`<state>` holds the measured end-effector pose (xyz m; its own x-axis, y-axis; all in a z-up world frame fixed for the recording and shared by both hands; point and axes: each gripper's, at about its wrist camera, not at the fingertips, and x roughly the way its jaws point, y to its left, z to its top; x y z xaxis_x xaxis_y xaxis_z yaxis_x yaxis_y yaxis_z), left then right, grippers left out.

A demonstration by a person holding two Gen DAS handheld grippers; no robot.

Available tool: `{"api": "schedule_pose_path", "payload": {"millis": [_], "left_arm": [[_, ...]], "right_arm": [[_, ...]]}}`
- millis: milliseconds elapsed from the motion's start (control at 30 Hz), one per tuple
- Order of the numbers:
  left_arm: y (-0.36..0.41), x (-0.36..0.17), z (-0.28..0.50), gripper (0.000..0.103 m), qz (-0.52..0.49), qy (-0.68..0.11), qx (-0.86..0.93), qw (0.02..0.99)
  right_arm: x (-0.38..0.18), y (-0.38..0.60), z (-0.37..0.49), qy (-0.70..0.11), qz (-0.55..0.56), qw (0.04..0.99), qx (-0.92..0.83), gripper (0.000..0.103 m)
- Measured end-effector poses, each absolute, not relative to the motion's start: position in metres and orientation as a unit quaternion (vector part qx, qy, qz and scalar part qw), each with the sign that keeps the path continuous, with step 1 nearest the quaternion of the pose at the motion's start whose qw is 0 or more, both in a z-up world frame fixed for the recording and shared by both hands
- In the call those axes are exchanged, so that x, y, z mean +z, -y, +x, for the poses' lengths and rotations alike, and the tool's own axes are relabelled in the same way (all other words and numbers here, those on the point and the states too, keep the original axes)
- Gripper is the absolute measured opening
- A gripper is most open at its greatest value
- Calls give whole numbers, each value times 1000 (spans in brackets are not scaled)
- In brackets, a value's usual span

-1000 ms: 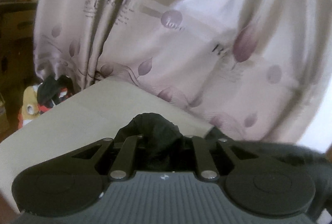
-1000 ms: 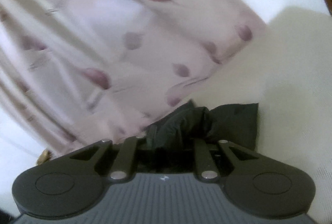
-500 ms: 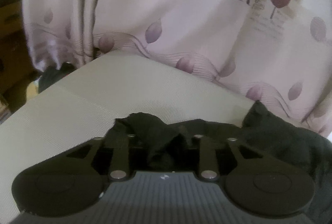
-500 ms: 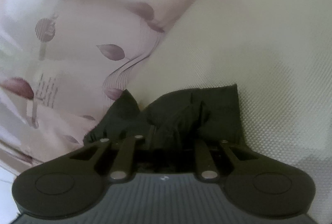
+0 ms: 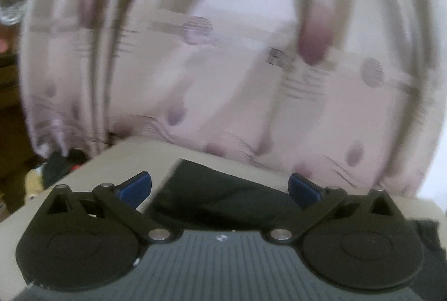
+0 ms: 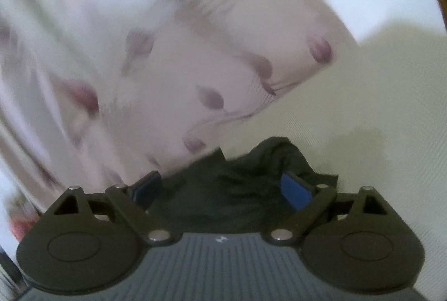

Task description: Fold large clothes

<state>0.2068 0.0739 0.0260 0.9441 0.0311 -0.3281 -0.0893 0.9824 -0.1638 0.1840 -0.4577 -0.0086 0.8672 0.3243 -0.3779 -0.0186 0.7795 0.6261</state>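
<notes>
Jaws opening on your left hand-held gripper (image 5: 220,186) and right hand-held gripper (image 6: 222,188), releasing dark garment (image 5: 223,197) at lower centre onto surface (image 6: 363,105), fold laid.

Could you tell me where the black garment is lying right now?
The black garment lies on the beige surface by the floral curtain, loose between both grippers' opening fingers.
</notes>
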Motion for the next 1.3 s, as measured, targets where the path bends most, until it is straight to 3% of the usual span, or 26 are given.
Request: {"api": "schedule_pose_path", "payload": {"millis": [67,167,233,433,733,1300], "left_arm": [[-54,26,213,81,-62,-176,16,982],[-22,18,225,62,-26,-206,-20,978],[-9,7,238,55,-8,-224,-31,974],[-18,-34,277,53,12,-267,19,963],[-60,-70,301,54,-20,-311,46,949],[-72,-90,304,56,-61,-317,39,946]], "right_arm": [[-1,433,194,-262,253,925,104,64],[2,402,213,-276,188,936,113,60],[3,383,229,-281,138,943,111,58],[-18,359,266,-330,27,942,59,49],[-50,374,280,-384,64,921,31,46],[-62,363,276,-376,49,925,10,46]]}}
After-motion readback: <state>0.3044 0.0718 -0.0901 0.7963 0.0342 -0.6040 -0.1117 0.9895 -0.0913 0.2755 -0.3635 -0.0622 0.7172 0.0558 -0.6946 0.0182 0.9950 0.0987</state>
